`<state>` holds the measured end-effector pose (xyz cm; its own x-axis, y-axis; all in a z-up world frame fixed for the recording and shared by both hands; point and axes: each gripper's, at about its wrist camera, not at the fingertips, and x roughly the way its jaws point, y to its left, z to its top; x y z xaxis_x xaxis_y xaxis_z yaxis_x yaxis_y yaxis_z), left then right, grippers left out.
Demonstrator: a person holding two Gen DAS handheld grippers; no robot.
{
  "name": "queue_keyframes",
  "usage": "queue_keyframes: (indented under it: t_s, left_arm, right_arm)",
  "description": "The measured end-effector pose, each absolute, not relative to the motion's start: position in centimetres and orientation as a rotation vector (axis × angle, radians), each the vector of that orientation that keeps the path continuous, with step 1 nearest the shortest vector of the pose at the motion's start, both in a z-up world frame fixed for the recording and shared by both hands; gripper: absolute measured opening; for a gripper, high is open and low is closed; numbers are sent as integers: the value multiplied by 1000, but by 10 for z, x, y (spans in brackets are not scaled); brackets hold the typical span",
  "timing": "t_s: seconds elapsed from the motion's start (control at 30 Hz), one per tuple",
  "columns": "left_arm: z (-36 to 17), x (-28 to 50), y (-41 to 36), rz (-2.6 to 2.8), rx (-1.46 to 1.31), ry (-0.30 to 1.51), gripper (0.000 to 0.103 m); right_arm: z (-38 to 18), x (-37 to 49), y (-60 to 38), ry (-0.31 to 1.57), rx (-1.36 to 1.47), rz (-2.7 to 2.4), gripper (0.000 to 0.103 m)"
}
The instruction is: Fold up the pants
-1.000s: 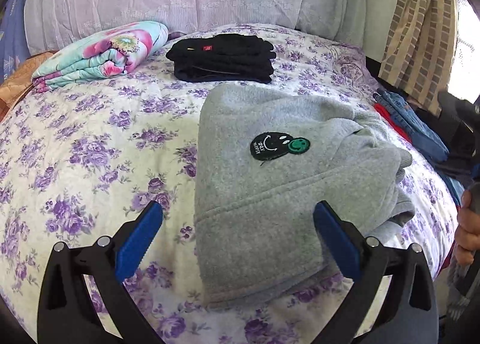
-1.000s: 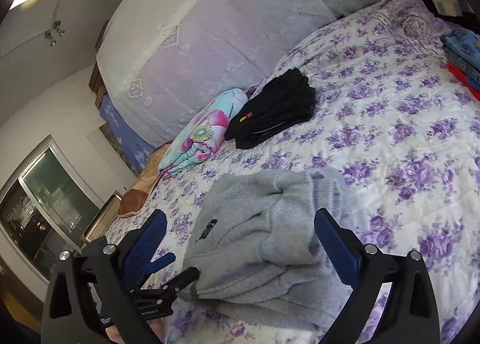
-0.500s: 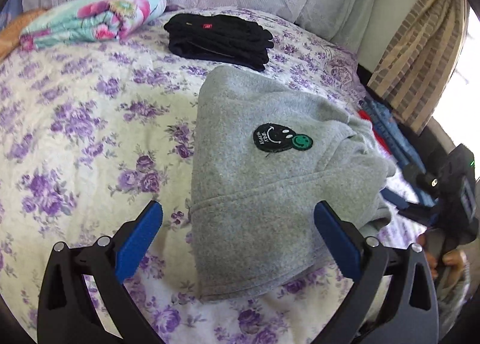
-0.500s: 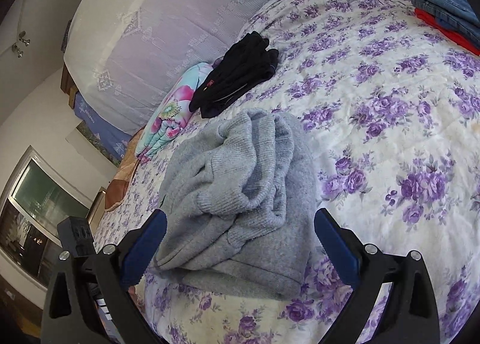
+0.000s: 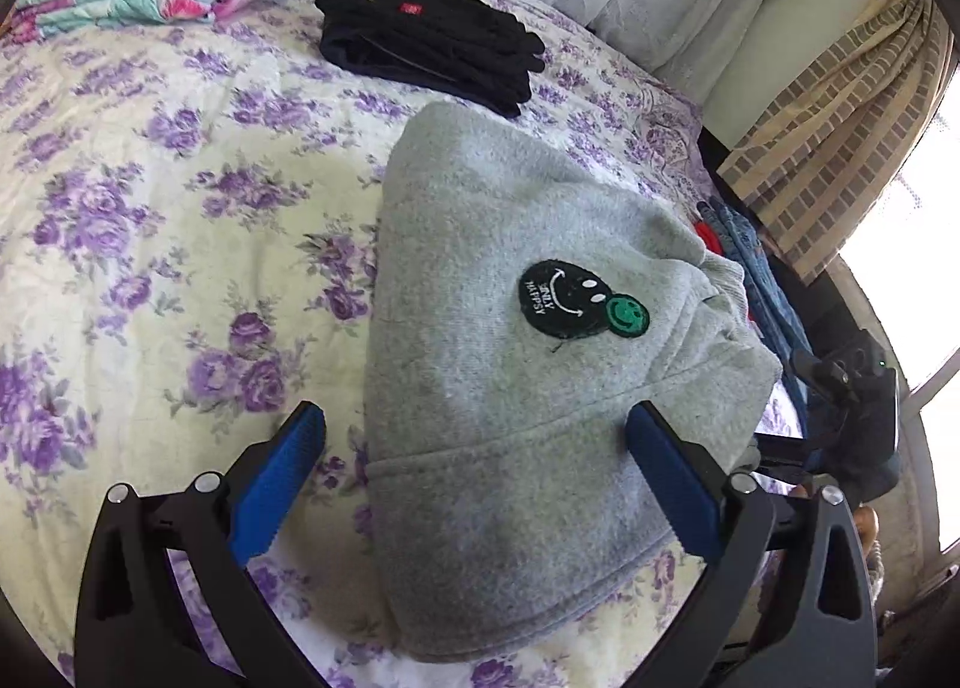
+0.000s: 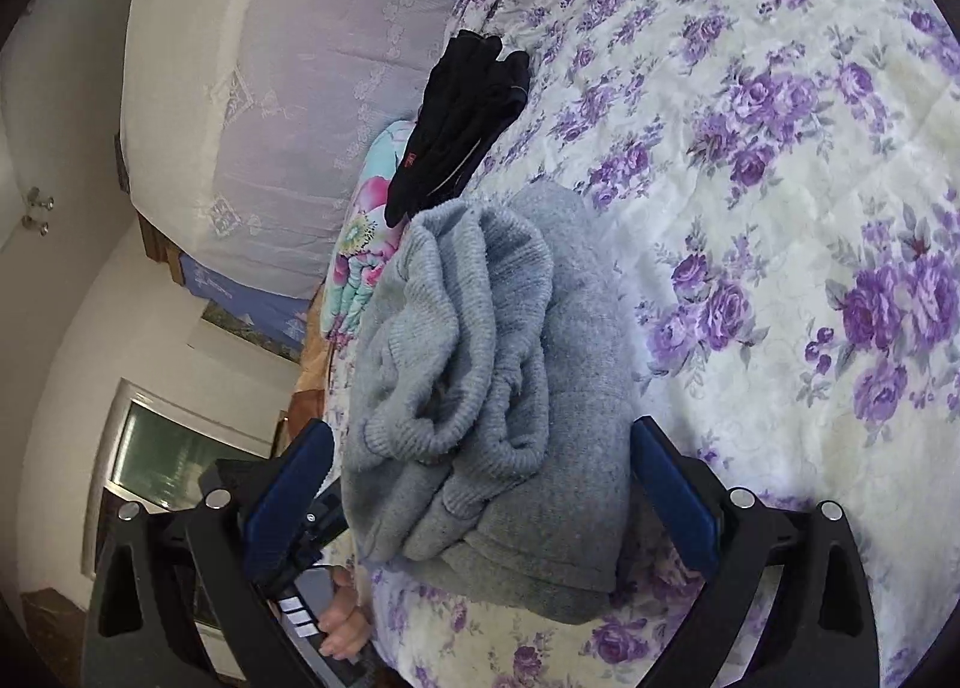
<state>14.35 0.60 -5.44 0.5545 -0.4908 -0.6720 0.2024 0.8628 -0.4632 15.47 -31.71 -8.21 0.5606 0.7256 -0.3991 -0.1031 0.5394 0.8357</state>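
Purple-flowered bedding (image 5: 150, 244) carries the grey pants (image 5: 510, 388), folded into a bundle between both tools. Left gripper (image 5: 474, 472) and right gripper (image 6: 480, 484) are spread wide, nothing held (the ribbed cuffs bulge loose); these are best tucked flat.

Left tool (image 5: 477, 451) is seen at the bottom of its frame, blue-padded fingers (image 5: 282, 484) spread wide, nothing clamped. Right tool (image 6: 480, 469) is likewise held agape at lower frame. A bare hand (image 6: 345, 625) is glimpsed at lower left, gripping a handle.
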Motion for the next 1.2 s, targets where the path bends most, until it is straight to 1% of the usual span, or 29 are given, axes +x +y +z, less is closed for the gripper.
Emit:
queue_keyframes:
  t_s: [0.13, 0.3, 0.43, 0.63, 0.8, 1.07, 1.1, 1.17, 1.2]
  left_arm:
    - [-62, 156, -1, -463, -378, 927, 98]
    - [-79, 177, 2, -525, -473, 984, 99]
    - [-81, 179, -1, -551, -441, 982, 99]
    - [-86, 170, 1, -571, -456, 884, 99]
    - [-85, 171, -1, -590, -456, 893, 99]
    - [-83, 177, 1, -608, -454, 912, 99]
    - [-82, 178, -1, -609, -451, 913, 98]
    - [-80, 180, -3, -629, -452, 913, 89]
    - [-79, 182, -4, -633, -455, 917, 89]
  right_arm:
    - [-89, 166, -314, 852, 880, 584, 100]
    - [-88, 174, -300, 877, 783, 577, 99]
    - [-87, 176, -296, 905, 732, 613, 99]
    - [-86, 165, -294, 827, 722, 586, 99]
    - [-86, 163, -291, 787, 708, 560, 99]
    - [-86, 187, -290, 914, 730, 564, 100]
    - [-86, 187, -288, 917, 726, 566, 100]
    - [-85, 188, -287, 920, 723, 565, 100]
    - [-85, 191, -286, 920, 726, 563, 100]
